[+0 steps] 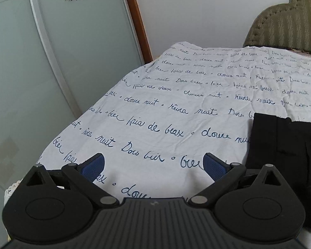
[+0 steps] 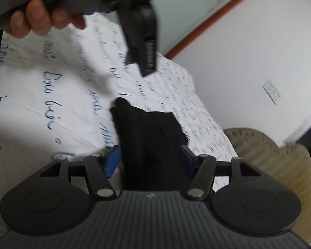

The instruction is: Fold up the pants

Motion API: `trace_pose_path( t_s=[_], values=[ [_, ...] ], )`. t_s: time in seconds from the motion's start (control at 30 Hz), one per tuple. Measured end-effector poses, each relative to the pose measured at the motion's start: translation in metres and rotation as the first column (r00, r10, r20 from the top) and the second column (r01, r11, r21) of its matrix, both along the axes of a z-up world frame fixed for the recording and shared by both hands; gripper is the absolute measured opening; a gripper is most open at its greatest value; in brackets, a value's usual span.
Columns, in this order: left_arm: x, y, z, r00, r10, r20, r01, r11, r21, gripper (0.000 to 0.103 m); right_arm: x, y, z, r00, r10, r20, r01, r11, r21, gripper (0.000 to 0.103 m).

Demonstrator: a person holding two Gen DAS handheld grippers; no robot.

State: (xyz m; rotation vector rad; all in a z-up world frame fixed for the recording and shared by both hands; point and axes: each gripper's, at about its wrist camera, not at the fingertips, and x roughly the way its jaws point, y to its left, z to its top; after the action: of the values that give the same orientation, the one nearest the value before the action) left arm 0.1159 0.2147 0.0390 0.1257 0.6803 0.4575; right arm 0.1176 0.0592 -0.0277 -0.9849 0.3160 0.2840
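The black pants [image 1: 286,155] lie folded into a compact stack on the white bed sheet [image 1: 165,103] printed with blue script, at the right of the left wrist view. My left gripper [image 1: 153,166] hovers over bare sheet to the left of the stack, blue pads wide apart and nothing between them. In the right wrist view the pants [image 2: 147,141] sit between the spread blue pads of my right gripper [image 2: 148,161]; a gap shows at the left pad, so the fabric is not pinched. A hand [image 2: 37,18] holds the left gripper [image 2: 141,64] above the sheet, beyond the stack.
An olive padded headboard [image 1: 288,20] stands at the far right end of the bed and shows as [image 2: 269,155] in the right wrist view. Frosted sliding doors [image 1: 51,62] with flower decals run along the bed's left side. A white wall [image 1: 197,10] lies behind.
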Motion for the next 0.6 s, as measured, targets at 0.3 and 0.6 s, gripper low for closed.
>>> trace_pose_path(
  t_s=[0.3,0.6],
  values=[
    [0.003,-0.006,-0.005,0.996,-0.088,-0.018,0.087,0.996,-0.027,0.102,0.027,0.020,-0.026,0.996,-0.026,0.081,0.040,0.984,-0.171,0.050],
    [0.016,0.020,-0.013,0.976,-0.207,-0.073,0.161,0.899,-0.408,0.102,0.026,0.012,-0.028,0.998,-0.001,0.065,0.006,0.996,-0.088,0.007]
  ],
)
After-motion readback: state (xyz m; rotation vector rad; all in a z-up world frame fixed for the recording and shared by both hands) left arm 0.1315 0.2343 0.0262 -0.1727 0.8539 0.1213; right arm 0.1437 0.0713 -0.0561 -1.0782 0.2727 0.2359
